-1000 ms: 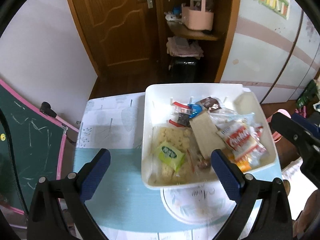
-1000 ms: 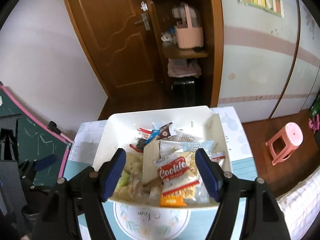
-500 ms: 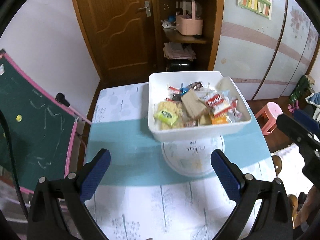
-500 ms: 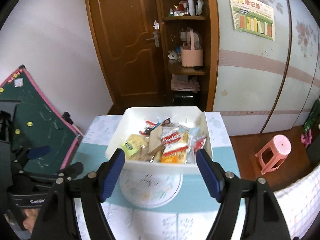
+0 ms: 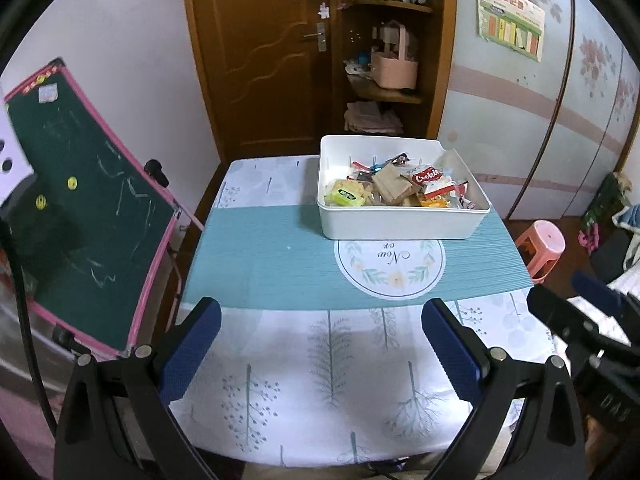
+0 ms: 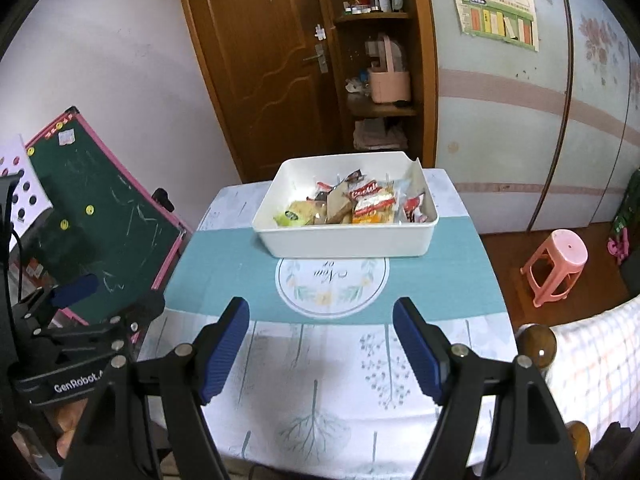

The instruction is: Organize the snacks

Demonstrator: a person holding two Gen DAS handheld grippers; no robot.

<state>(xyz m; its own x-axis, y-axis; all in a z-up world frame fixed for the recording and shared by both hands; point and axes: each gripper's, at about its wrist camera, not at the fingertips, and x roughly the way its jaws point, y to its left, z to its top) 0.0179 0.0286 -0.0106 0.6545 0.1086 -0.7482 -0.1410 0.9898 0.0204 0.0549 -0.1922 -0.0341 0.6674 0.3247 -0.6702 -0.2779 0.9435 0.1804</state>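
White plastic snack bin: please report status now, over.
Left gripper open, empty. Right gripper open, empty. White plastic snack bin full of packets, on the teal table runner. Nothing between grippers and bin.

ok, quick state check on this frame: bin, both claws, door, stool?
white bin: upright on the teal runner, holding mixed snack packets, no lid
left claw: open, empty, over the near part of the table
right claw: open, empty, short of the bin
wooden door: shut
pink stool: upright on the floor, right of the table
chalkboard: leaning, tilted, left of the table
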